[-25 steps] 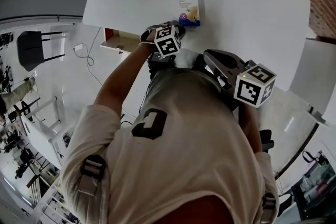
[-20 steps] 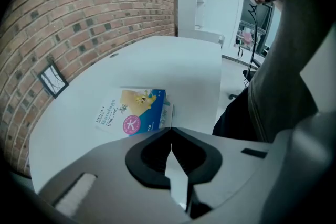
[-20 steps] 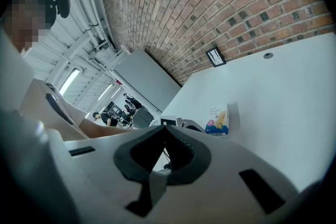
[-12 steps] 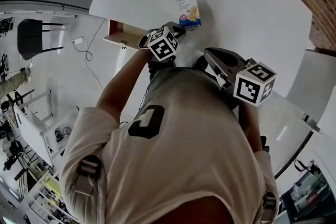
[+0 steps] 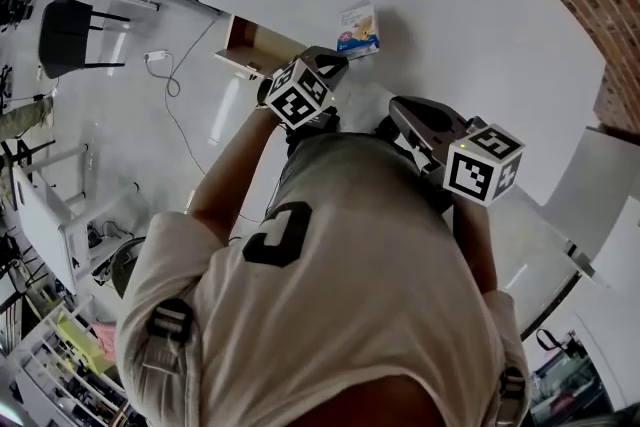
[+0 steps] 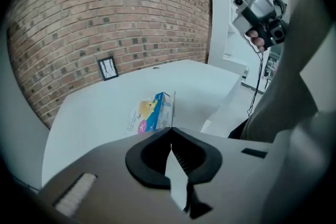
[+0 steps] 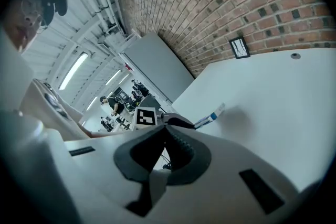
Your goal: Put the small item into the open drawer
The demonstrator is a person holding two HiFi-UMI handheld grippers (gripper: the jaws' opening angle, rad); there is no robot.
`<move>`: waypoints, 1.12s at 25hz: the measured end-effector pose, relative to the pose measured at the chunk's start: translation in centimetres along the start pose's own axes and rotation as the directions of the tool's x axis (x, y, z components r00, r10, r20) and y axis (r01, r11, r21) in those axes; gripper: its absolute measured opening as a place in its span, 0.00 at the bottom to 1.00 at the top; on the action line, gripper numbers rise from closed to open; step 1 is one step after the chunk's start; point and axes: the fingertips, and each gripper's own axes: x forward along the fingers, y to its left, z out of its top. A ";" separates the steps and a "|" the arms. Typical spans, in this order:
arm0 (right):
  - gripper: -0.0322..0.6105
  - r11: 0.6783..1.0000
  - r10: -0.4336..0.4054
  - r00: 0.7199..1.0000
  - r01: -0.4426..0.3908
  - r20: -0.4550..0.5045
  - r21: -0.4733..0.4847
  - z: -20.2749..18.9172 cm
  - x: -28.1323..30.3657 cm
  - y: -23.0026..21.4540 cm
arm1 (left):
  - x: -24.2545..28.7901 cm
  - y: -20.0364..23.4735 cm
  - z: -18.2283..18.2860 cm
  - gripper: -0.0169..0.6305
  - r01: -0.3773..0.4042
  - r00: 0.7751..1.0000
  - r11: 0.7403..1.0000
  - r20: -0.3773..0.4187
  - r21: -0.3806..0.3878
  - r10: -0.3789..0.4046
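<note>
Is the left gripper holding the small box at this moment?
No, the left gripper has its jaws shut together with nothing between them, and the small box lies on the white table beyond them.

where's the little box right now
In the head view the box sits on the white table near its front edge, just ahead of the left gripper, with the open drawer off to its left.

Left gripper jaws pressed together, nothing between them. Small box lies on white table, just past the jaw tips, slightly left. Brick wall far behind, small dark frame on it.
</note>
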 end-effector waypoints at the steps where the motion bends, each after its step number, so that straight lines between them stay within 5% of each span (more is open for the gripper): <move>1: 0.05 1.000 0.007 1.000 -0.007 -0.012 -0.009 -0.2 0.7 0.6 | -0.9 0.4 -0.7 0.04 -0.016 1.000 1.000 0.005 -0.013 0.016; 17: 0.05 0.991 0.064 0.987 -0.080 -0.148 -0.107 -4.3 11.4 10.9 | -15.3 4.6 -16.4 0.04 -0.199 0.979 0.952 -0.001 -0.233 0.204; 28: 0.05 0.992 -0.029 0.961 -0.006 -0.276 -0.124 -7.8 13.3 12.5 | -10.6 7.6 -23.5 0.04 -0.191 0.982 0.952 -0.057 -0.239 0.182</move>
